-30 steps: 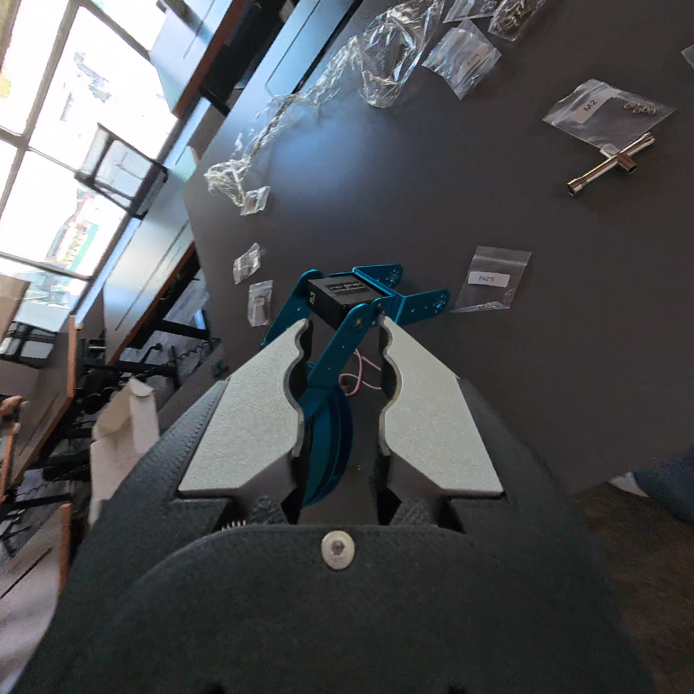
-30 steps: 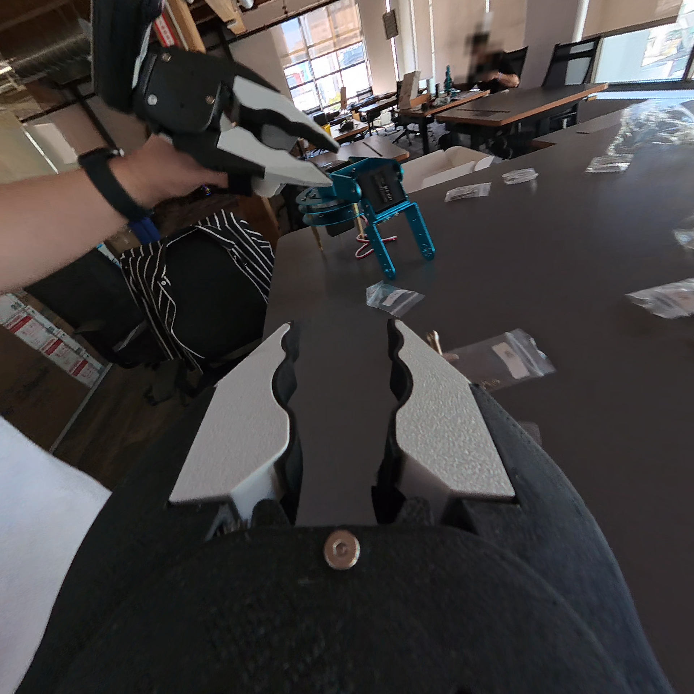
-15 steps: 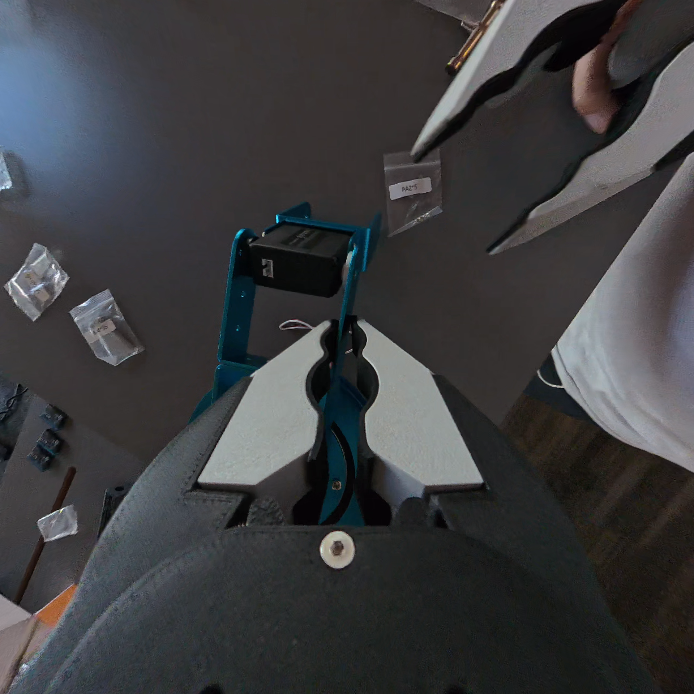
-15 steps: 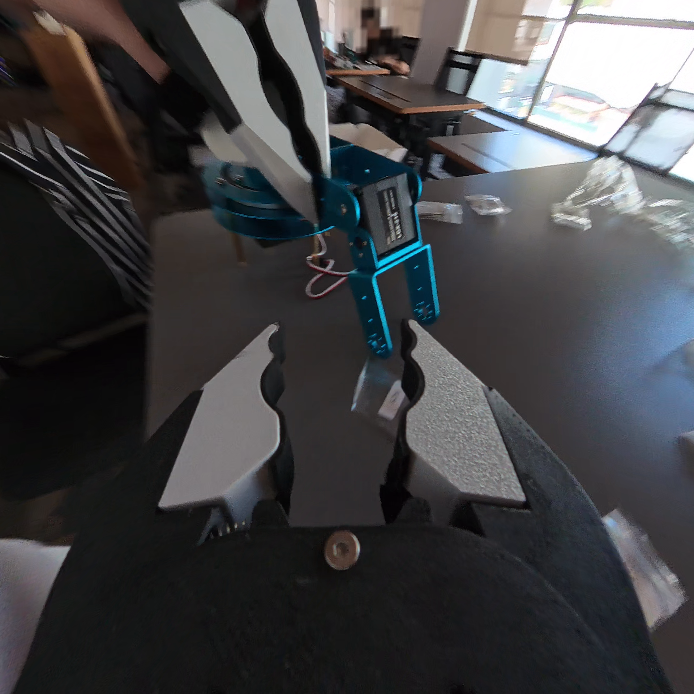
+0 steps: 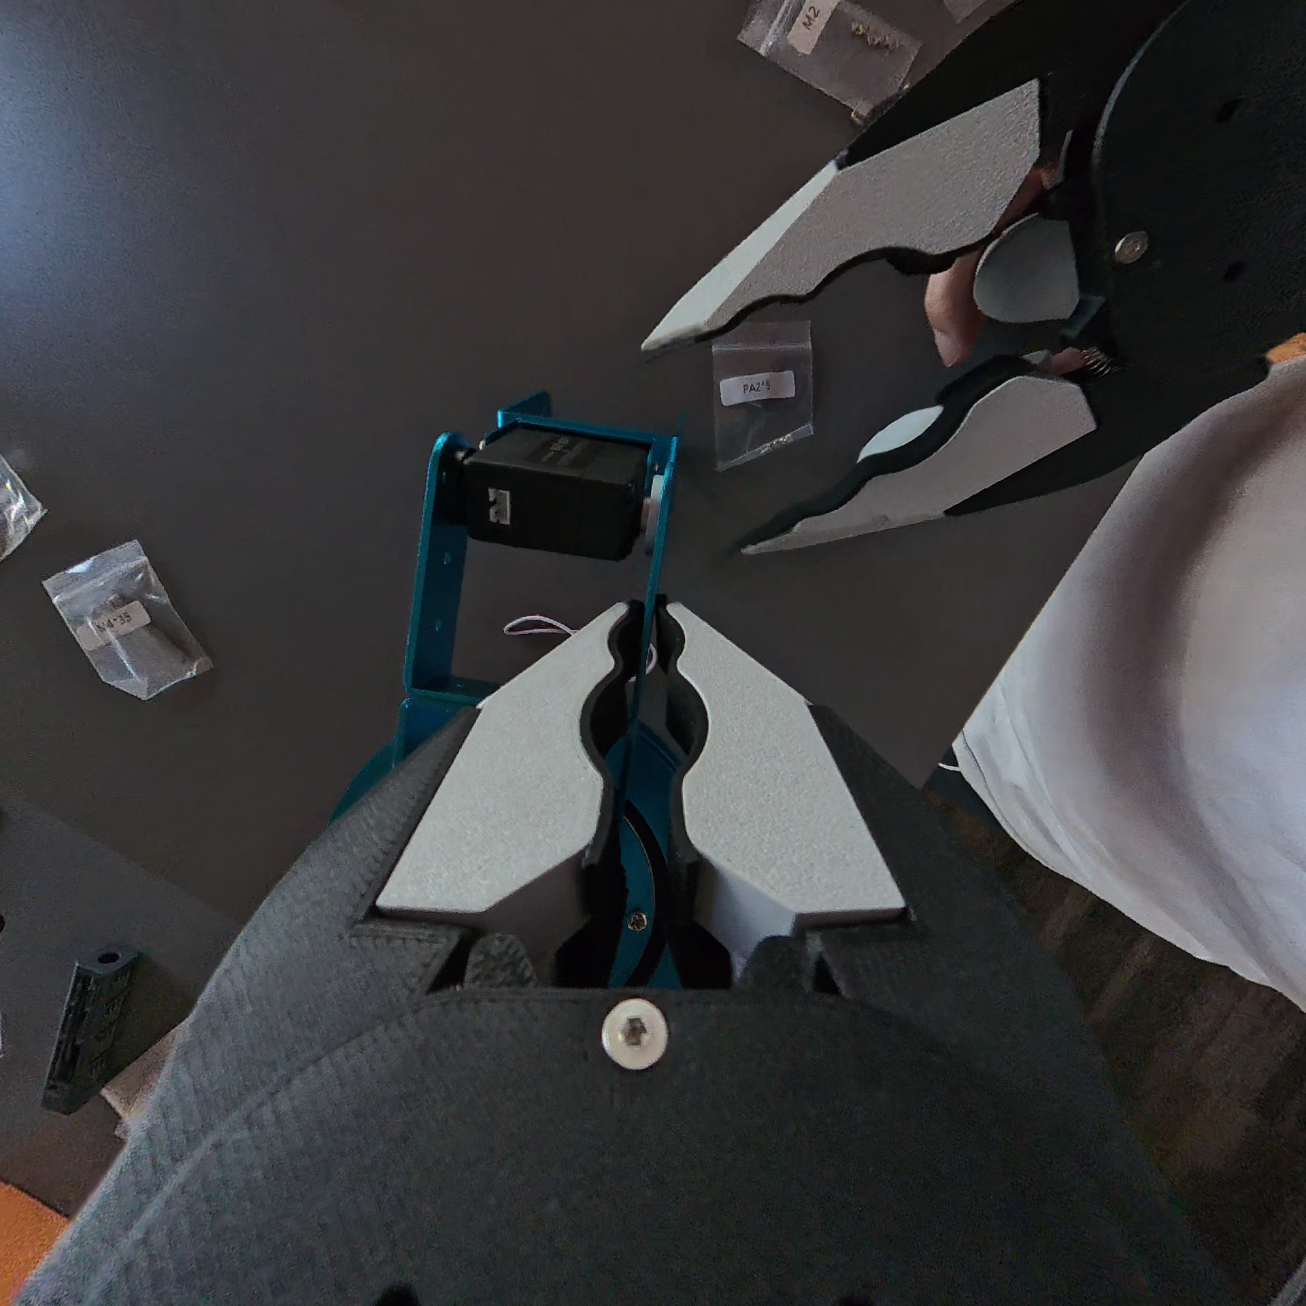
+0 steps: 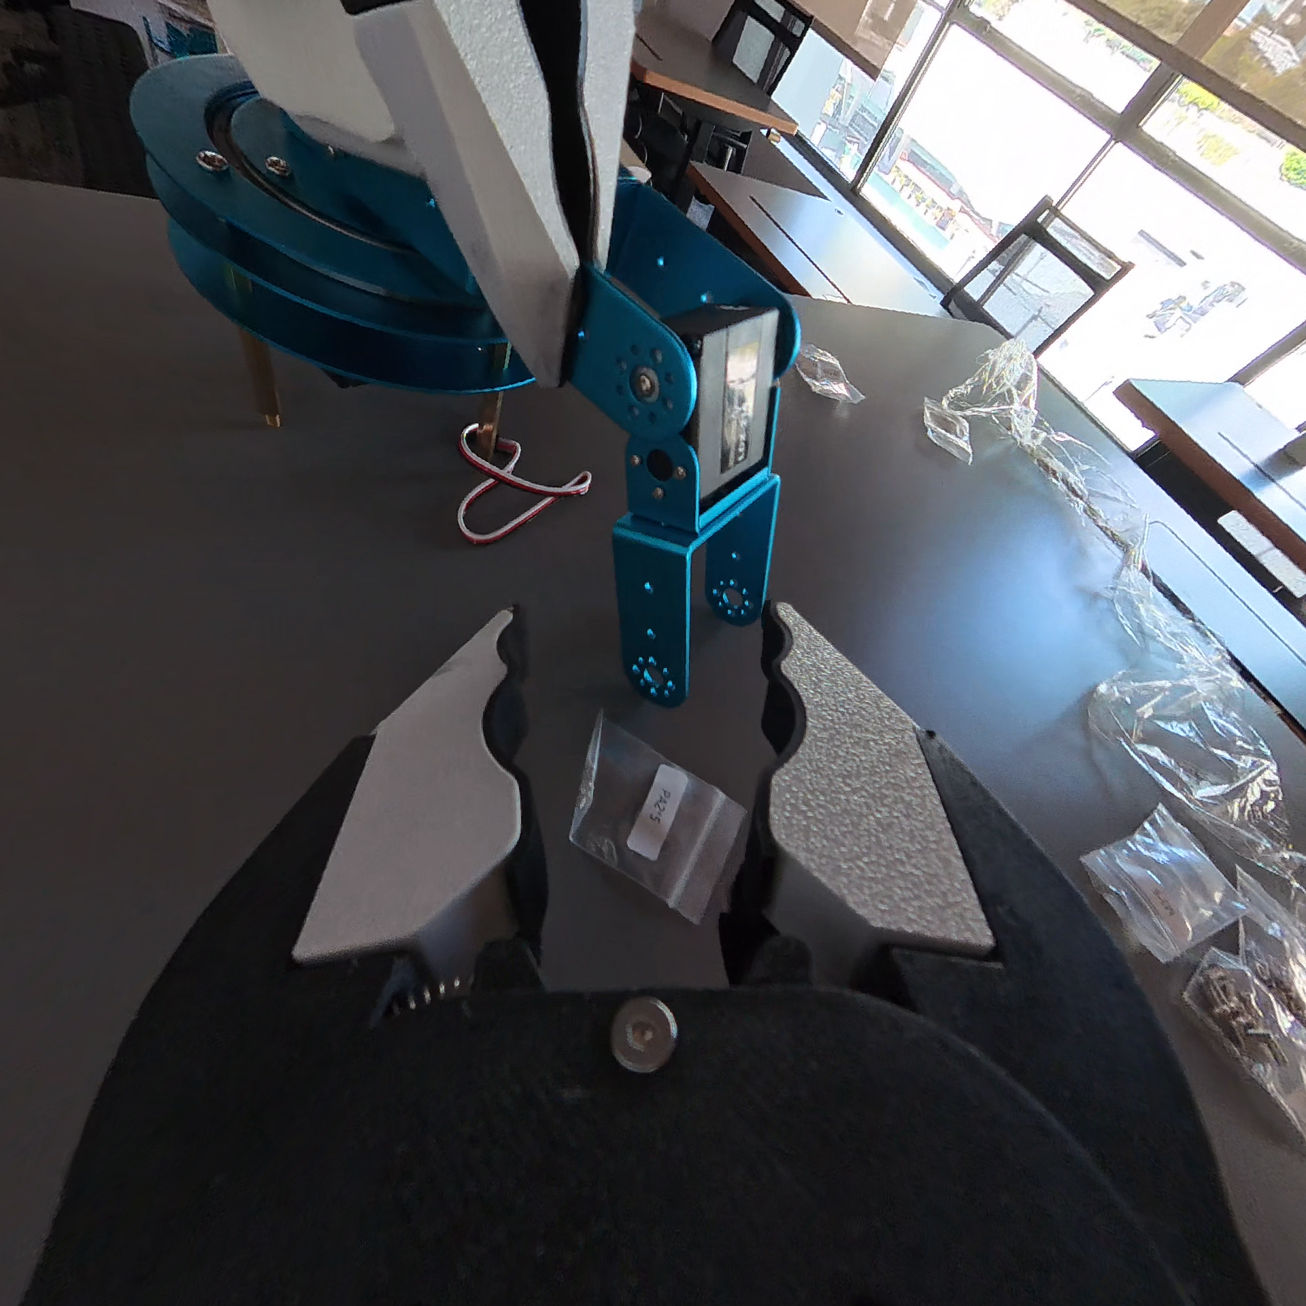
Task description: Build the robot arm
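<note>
My left gripper is shut on the thin side plate of a blue metal bracket arm that carries a black servo. In the right wrist view the left gripper grips the same blue arm above its round blue base, which stands on brass legs on the dark table. My right gripper is open and empty, just short of the arm's lower U-bracket. It hovers over a small clear bag. It shows open in the left wrist view.
Small clear parts bags and a black block lie on the dark table. Crumpled clear plastic and more bags lie to the right. A red-and-white wire loops by the base. A white shirt is at the right. About 6 centimeters separates my left fingertips from my right.
My left gripper closed on the blue bracket plate and turned to look down at the table. My right gripper moved in close to the arm's lower bracket and stayed open.
</note>
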Demonstrator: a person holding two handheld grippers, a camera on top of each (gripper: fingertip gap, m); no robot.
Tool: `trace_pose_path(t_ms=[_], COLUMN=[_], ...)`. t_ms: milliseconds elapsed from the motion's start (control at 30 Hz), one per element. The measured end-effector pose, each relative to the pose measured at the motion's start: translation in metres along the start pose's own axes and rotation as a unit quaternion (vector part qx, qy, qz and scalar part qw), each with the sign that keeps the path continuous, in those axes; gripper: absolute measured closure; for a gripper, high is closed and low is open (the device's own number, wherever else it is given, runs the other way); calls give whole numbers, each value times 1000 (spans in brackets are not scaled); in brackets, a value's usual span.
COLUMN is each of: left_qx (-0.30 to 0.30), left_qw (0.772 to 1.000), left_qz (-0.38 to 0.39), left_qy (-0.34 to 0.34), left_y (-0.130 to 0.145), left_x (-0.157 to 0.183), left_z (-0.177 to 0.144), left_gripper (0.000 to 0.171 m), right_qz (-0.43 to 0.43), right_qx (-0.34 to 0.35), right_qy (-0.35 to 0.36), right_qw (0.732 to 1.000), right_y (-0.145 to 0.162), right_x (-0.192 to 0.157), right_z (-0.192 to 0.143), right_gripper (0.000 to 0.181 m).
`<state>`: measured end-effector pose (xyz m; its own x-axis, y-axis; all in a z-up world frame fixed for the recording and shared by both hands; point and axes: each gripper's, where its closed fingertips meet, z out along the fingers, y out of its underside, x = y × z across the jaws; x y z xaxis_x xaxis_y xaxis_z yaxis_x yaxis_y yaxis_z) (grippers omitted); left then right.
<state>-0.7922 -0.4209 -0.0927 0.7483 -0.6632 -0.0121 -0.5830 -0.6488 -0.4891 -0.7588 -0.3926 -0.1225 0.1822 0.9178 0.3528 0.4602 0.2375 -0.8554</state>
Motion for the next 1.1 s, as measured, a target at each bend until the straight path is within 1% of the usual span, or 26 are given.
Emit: trace_pose_path(t_ms=[100, 133, 200, 267, 367, 533, 600, 667, 733, 800, 867, 933, 1033, 1100], left_qx=[-1, 0, 3, 6, 5, 7, 6, 1, -4, -8, -12, -15, -14, -21], left_qw=[1000, 1000, 999, 998, 997, 993, 992, 991, 990, 987, 984, 979, 972, 968], left_qz=[-9, -15, -27, -42, -61, -66, -65, -71, -77, -87, -95, -101, -111, -120], left_qy=[-13, -16, -25, -36, -55, -99, -111, -114, -120, -133, -152, -177, -207, -220], left_y=[-2, -3, -5, -7, -9, -11, -11, -11, -12, -15, -16, -17, -19, -19], left_x=[-1, -1, -2, -3, -4, -5, -6, -5, -4, -3, -2, 0, 2, 3], left_z=[1, 2, 3, 4, 5, 6, 6, 5, 3, 0, -3, -6, -6, -5], left_gripper=[169, 169, 169, 169, 168, 165, 160, 156, 156, 156, 151, 148, 141, 138], right_qz=[6, 8, 12, 26, 56, 89, 91, 75, 59, 63, 60, 47, 36, 57], right_qx=[11, 14, 24, 39, 57, 66, 60, 46, 22, 10, 17, 21, 21, 30], right_qy=[-23, -20, -14, 3, 46, 153, 196, 240, 282, 308, 325, 335, 338, 323], right_qw=[1000, 1000, 1000, 999, 996, 982, 974, 967, 957, 949, 944, 941, 940, 944], right_y=[3, 5, 12, 21, 44, 100, 125, 151, 180, 204, 219, 230, 241, 244], right_x=[2, 7, 20, 42, 88, 180, 215, 248, 278, 301, 317, 328, 340, 345], right_z=[-19, -29, -52, -79, -127, -218, -255, -289, -319, -344, -362, -373, -376, -373], right_gripper=[116, 115, 116, 115, 116, 118, 118, 120, 121, 121, 121, 122, 124, 123])
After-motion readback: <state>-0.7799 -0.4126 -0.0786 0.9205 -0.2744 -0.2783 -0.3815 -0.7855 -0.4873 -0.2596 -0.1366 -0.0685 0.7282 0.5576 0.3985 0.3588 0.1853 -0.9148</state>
